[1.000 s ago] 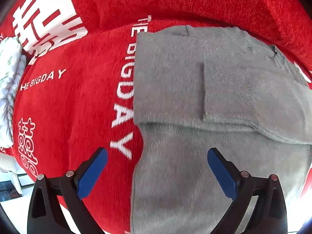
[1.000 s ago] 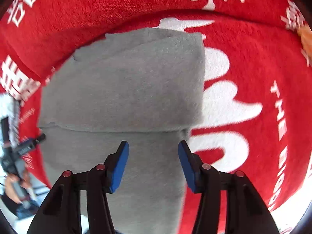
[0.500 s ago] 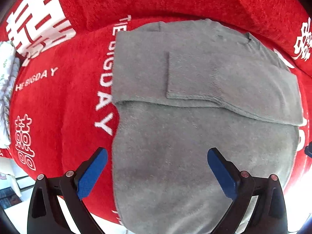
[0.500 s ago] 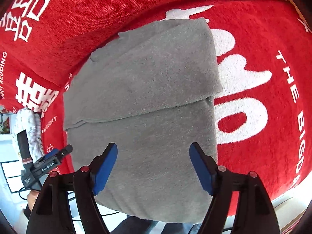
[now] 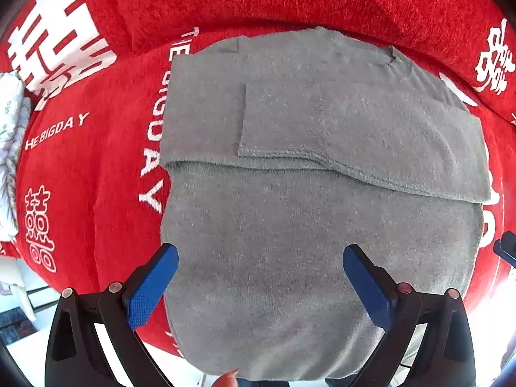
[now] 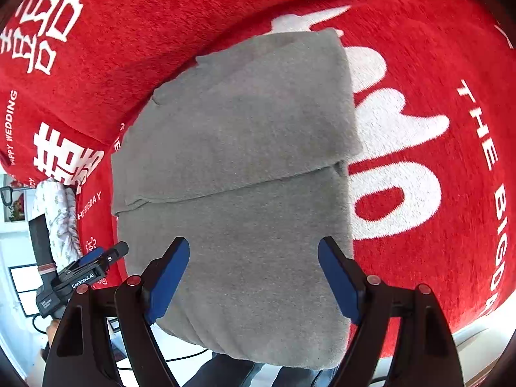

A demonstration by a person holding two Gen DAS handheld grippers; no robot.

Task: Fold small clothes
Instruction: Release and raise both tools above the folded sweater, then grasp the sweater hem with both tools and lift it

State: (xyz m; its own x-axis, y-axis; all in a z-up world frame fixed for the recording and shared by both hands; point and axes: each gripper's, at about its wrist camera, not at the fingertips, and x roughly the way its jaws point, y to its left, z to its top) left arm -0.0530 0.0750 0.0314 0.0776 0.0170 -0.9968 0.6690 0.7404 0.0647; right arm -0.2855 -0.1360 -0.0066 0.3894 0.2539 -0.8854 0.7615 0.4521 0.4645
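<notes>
A grey knit garment (image 5: 306,167) lies flat on a red blanket (image 5: 87,167), its sleeves folded across the chest and its lower part hanging over the near edge. My left gripper (image 5: 259,271) hovers above the lower part, wide open with nothing between its blue pads. In the right wrist view the same garment (image 6: 238,148) fills the middle. My right gripper (image 6: 254,274) is above its lower half, and its jaws are opening with only cloth beneath them, not pinched. The left gripper (image 6: 96,262) shows at the left edge of the right wrist view.
The red blanket (image 6: 435,129) with white lettering covers a cushioned seat and a raised back. A white floral cloth (image 5: 8,148) lies at the far left. A person's legs (image 6: 225,371) stand below the seat's front edge. A white floor lies beyond.
The right gripper's jaws have spread wider and it has pulled back from the garment. The left gripper has drifted right over the garment and risen, so more of the cloth shows.
</notes>
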